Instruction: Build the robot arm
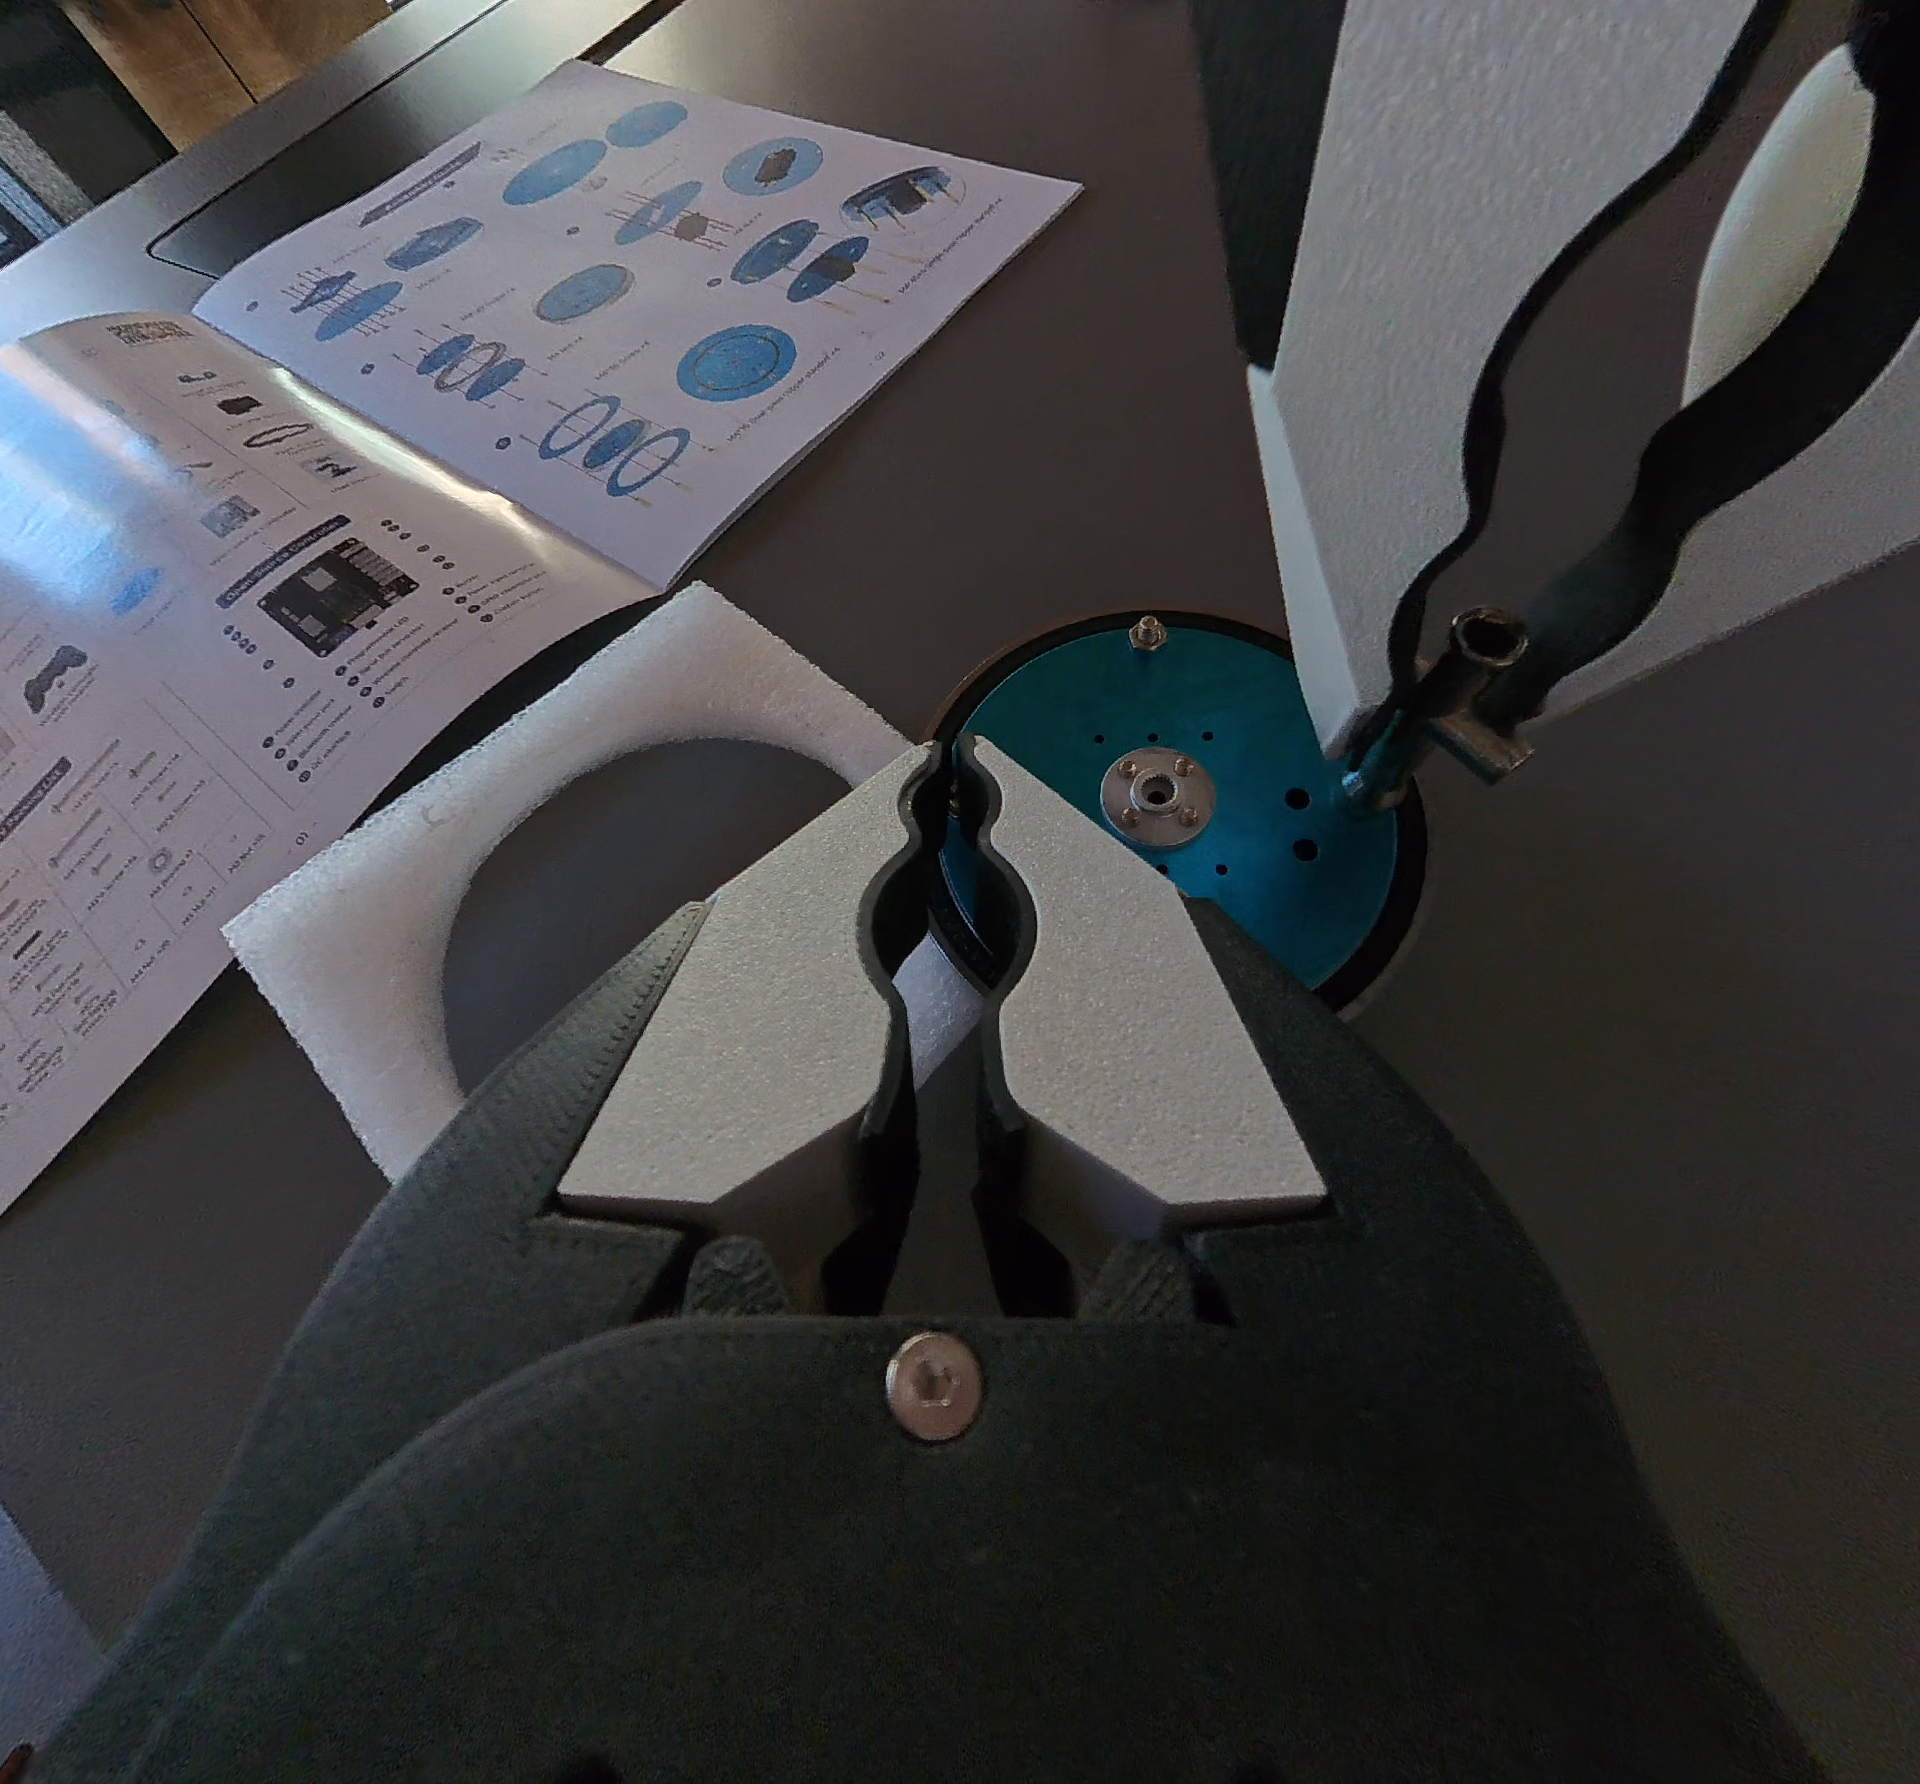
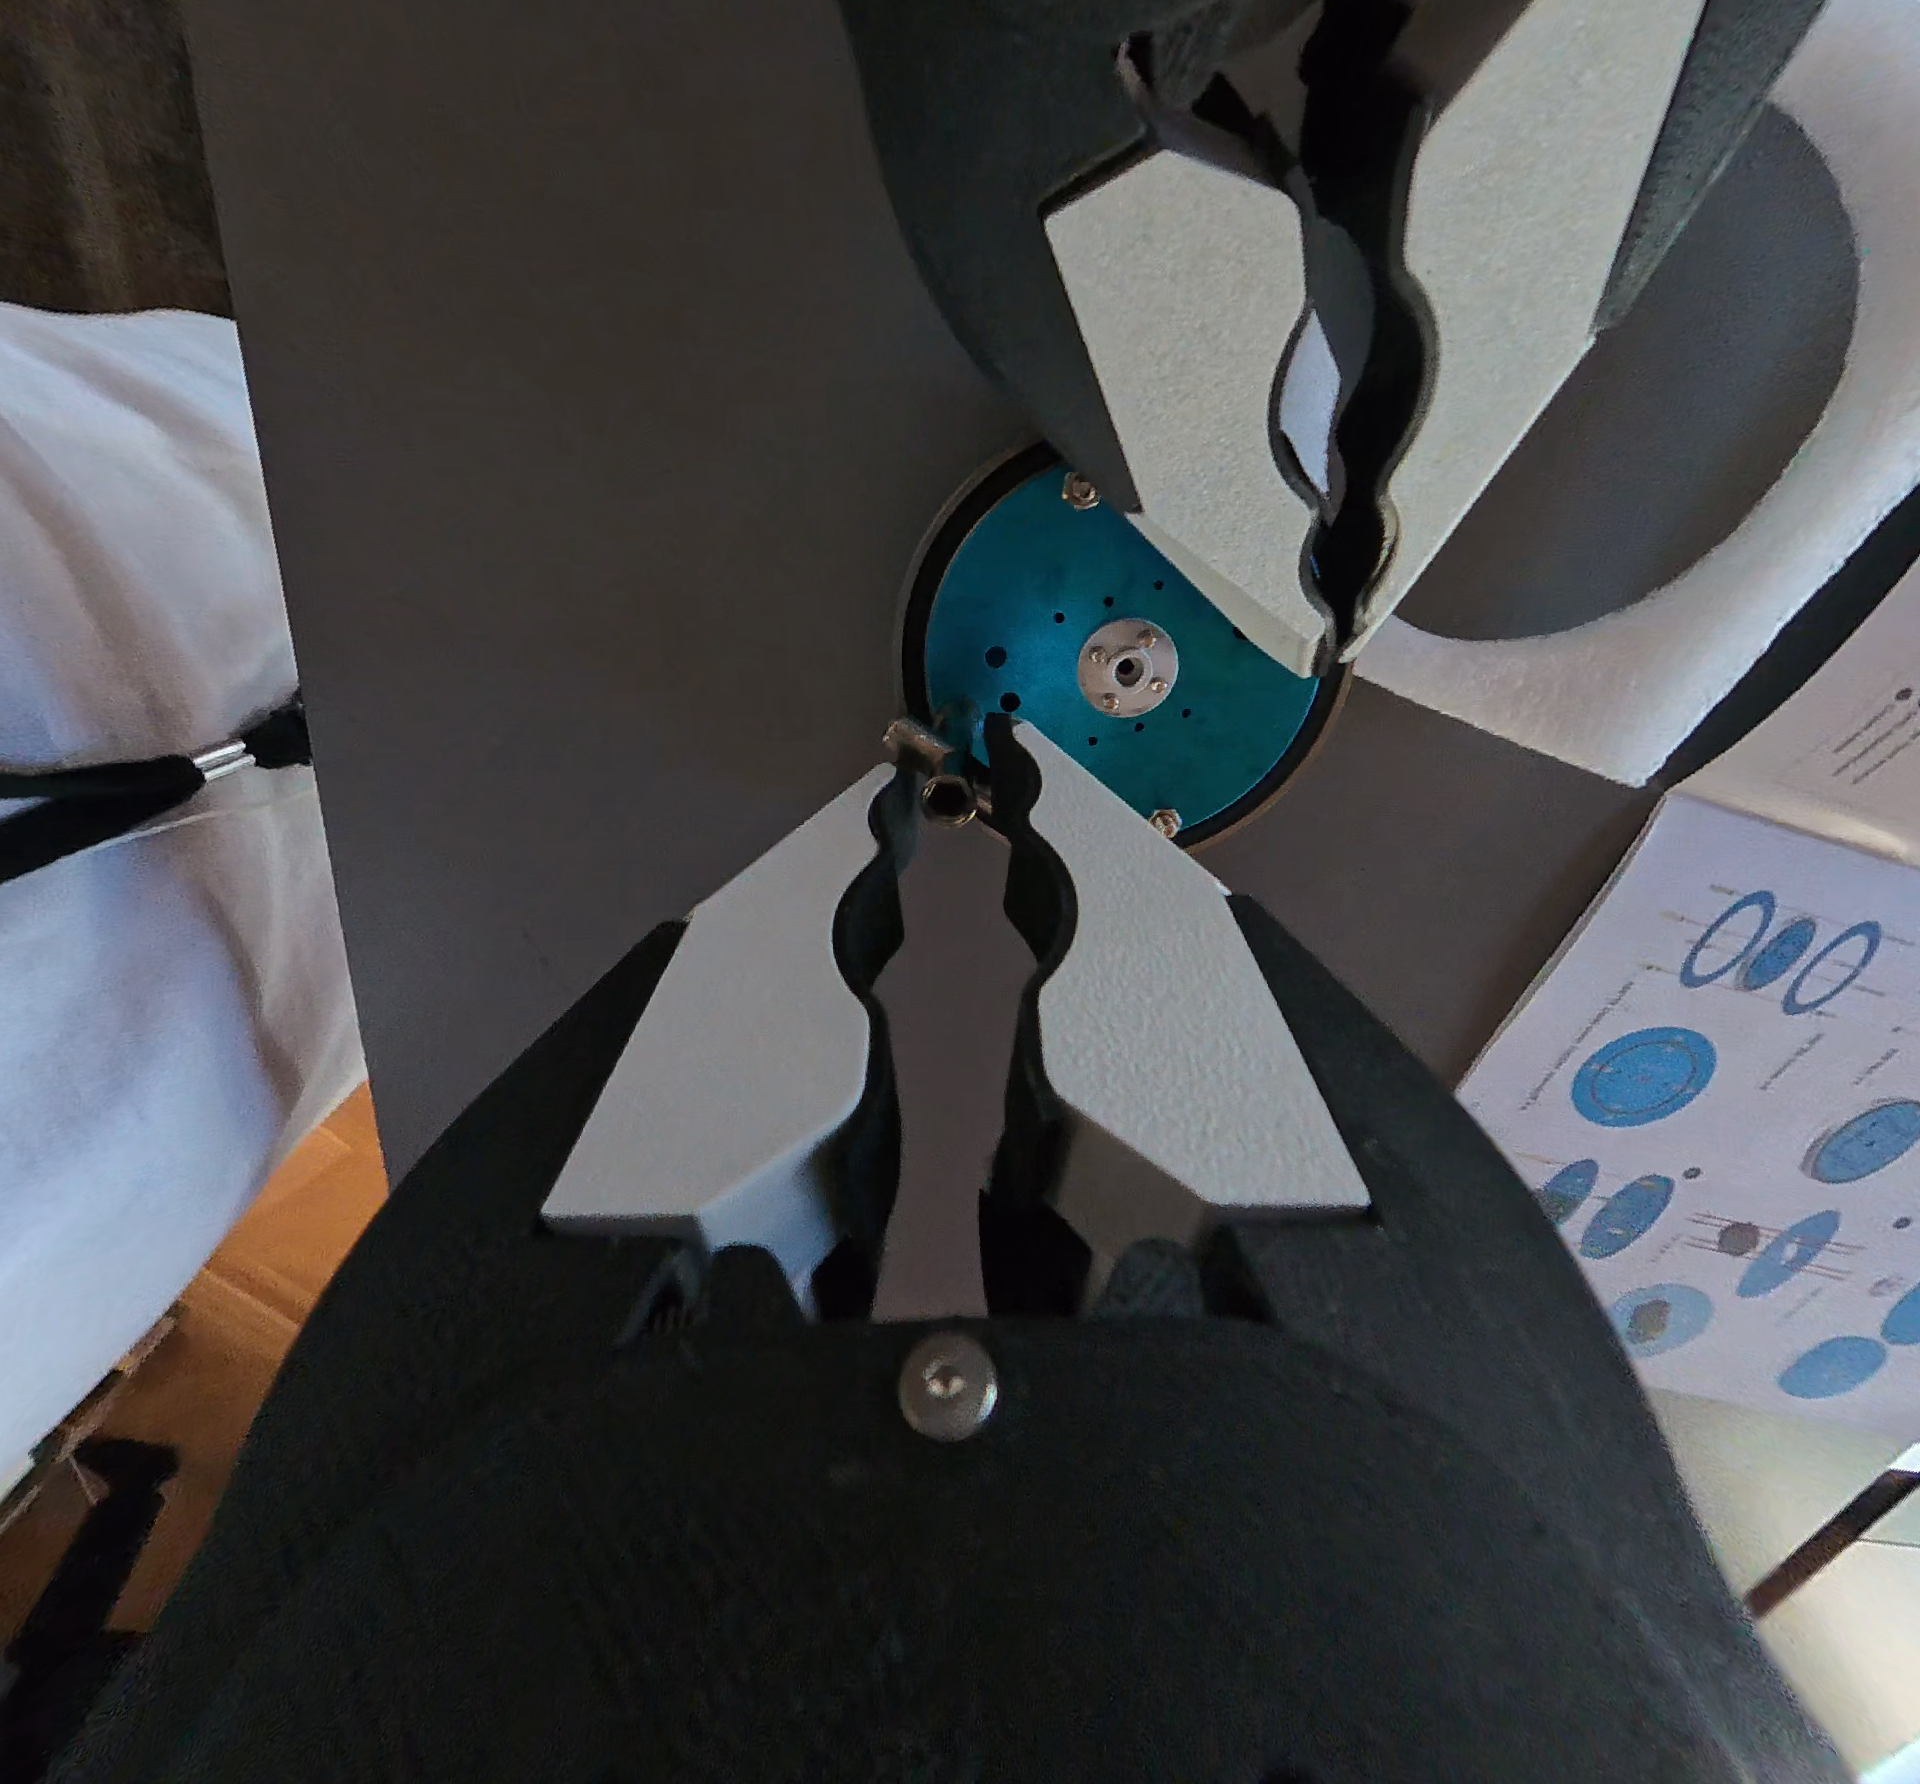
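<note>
While the dark counter stretches out under both my tools, an open instruction booklet lies toward its far side, with a white foam sheet that has a round cutout just beside it. Next down in size, the teal disc sits flat on the counter right by the foam's edge, a silver hub at its centre and small nuts near its rim. My left gripper is pinched shut on the disc's rim, steadying it from the foam side. My right gripper is clamped on a small metal socket wrench, whose tip is planted on the disc near the rim across from my left. Judging from this, the trick is to keep the wrench upright and square on the fastener, with the left holding firm so the disc cannot spin.
</note>
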Tool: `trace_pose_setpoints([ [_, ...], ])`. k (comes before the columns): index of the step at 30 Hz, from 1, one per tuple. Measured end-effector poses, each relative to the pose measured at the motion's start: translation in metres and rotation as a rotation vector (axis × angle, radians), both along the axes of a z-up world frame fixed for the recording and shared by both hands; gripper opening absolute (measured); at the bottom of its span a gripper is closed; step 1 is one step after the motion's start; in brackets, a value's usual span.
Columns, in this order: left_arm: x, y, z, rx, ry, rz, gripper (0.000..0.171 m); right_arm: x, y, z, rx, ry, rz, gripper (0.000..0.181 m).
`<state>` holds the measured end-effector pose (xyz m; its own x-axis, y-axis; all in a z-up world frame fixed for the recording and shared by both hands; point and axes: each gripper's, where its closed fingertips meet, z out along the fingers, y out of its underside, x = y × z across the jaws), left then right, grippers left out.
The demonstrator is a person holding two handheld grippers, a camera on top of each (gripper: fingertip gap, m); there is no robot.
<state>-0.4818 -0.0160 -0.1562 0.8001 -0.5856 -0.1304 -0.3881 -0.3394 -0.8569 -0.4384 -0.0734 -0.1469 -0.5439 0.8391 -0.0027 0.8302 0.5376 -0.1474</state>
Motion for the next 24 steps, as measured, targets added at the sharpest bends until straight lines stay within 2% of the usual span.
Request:
trace_pose_setpoints([
  [4,-0.0003,0.0002,0.0001,-0.002,-0.004,0.001,0.001,-0.0014,0.0009,0.0001,0.033,0.03,0.043,0.014],
  [9,-0.0001,0.0001,0.0,0.001,0.001,0.004,0.001,-0.0009,0.0007,0.0004,-0.03,0.018,-0.137,0.014],
  [14,-0.0002,0.0002,0.0,0.0,0.001,0.005,0.001,-0.0016,-0.0005,0.0009,-0.071,0.036,-0.2,0.014],
  [18,-0.0003,0.0005,0.0001,-0.007,-0.01,0.006,0.0,-0.0022,0.0006,0.0011,-0.018,0.068,-0.036,0.015],
  [20,-0.0004,0.0007,0.0,-0.008,-0.01,0.006,0.0,-0.0035,0.0008,0.001,0.007,0.083,-0.014,0.015],
  [24,-0.0003,0.0007,0.0001,-0.008,-0.01,0.008,0.001,-0.0031,-0.0001,0.0013,-0.072,0.068,-0.169,0.015],
])
